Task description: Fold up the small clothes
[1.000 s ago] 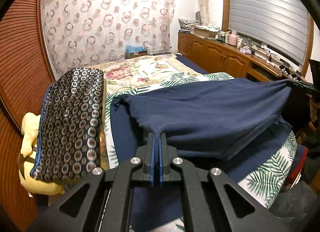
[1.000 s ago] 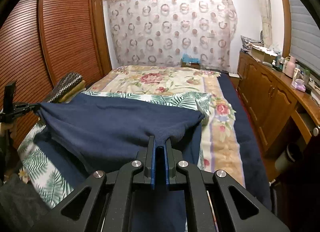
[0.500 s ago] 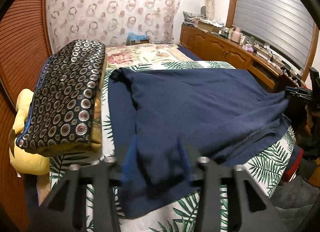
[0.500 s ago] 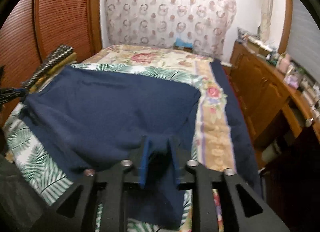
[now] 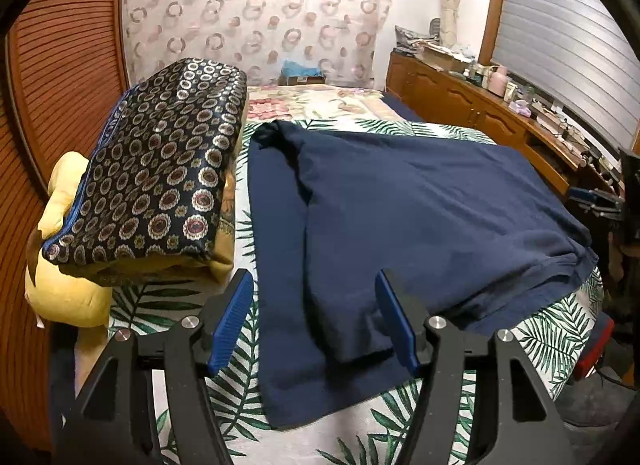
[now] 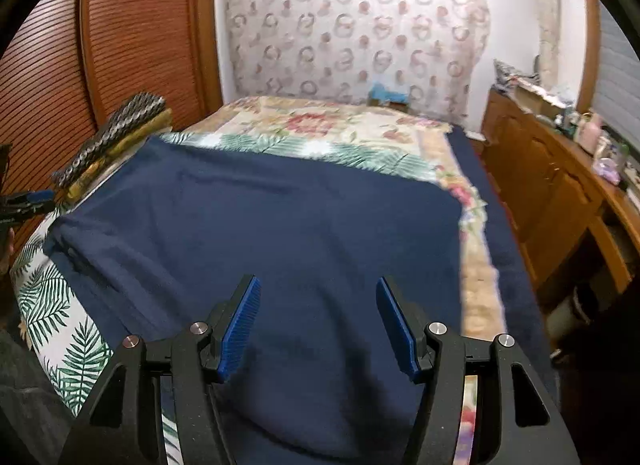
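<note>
Item: navy garment (image 5: 420, 217), folded flat on the bed (image 5: 560, 329), just right of the patterned cushion (image 5: 160, 161); left gripper (image 5: 316, 321) and right gripper (image 6: 318, 323) opening, holding nothing; risk: a pad snags the near edge, dragging the fold open.

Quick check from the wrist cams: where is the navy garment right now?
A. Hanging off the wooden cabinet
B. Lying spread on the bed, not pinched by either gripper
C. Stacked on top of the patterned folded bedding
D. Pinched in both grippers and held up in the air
B: the navy garment lies flat on the palm-leaf sheet, and the pads of the left gripper and right gripper stand apart from the cloth, jaws opening.
</note>
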Available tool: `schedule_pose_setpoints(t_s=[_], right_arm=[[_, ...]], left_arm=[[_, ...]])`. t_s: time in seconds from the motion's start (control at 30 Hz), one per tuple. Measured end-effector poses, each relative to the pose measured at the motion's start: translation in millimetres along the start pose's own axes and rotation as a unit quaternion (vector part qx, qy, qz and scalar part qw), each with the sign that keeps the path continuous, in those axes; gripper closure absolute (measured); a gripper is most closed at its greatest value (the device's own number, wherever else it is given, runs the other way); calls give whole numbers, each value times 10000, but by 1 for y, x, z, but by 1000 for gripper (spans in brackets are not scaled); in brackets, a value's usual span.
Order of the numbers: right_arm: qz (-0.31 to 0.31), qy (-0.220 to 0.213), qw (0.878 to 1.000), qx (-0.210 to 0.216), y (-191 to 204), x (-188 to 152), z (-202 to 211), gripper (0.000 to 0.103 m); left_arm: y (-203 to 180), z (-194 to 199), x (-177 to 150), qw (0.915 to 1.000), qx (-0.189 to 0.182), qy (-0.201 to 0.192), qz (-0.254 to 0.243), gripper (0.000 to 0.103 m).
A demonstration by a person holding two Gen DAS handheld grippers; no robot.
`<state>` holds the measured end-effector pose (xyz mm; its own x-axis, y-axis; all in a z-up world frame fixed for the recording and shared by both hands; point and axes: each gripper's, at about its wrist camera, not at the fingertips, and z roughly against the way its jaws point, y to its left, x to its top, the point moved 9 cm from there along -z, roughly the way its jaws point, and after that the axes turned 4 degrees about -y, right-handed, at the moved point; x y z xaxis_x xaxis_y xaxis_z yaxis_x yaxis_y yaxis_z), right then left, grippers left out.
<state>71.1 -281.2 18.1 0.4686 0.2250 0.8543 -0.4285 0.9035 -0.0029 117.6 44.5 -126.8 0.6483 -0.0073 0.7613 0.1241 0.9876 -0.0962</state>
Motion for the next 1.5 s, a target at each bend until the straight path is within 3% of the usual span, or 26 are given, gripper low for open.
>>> schedule_pose_setpoints(t_s=[0.17,0.27,0.57,0.6,0.77,1.03,1.17,1.23,1.3,1.37,1.4,1.5], right_arm=[[3,230,9997,111,7,-6,-24,41],[34,169,9996,220,12,-6,-16,41],[221,187,9978,600,25,-24,21,45],[259,217,9973,655,26,-25,25,50],[487,388,9946,825,28,-36,28,60],[691,726,9915,826,33,-44,17,61],[789,741,9910,786,34,-42,14,61],[841,721,9913,704,35,-43,13,70],[907,711,9912,646,34,-44,13,82],[887,694,9912,700,34,-44,14,89],[883,689,9910,729,34,-44,15,90],[865,652,9909,799,36,-44,17,91]], left_arm=[[-2,0,-7,10000,60,18,40,39],[-13,5,-8,10000,-37,-41,27,39],[-79,13,-16,9970,-674,-61,-375,40],[-88,11,-18,9959,-789,-16,-443,48],[-119,-1,-29,9903,-1217,259,-619,67],[-144,-32,-38,9847,-1337,718,-855,68],[-148,-37,-36,9841,-1268,741,-1001,68],[-149,-37,-35,9843,-1260,727,-1000,69],[-148,-38,-34,9853,-1178,718,-1010,77],[-147,-40,-33,9860,-1124,696,-1020,83],[-147,-40,-33,9860,-1123,689,-1019,91],[-148,-39,-31,9855,-1184,662,-1021,100]])
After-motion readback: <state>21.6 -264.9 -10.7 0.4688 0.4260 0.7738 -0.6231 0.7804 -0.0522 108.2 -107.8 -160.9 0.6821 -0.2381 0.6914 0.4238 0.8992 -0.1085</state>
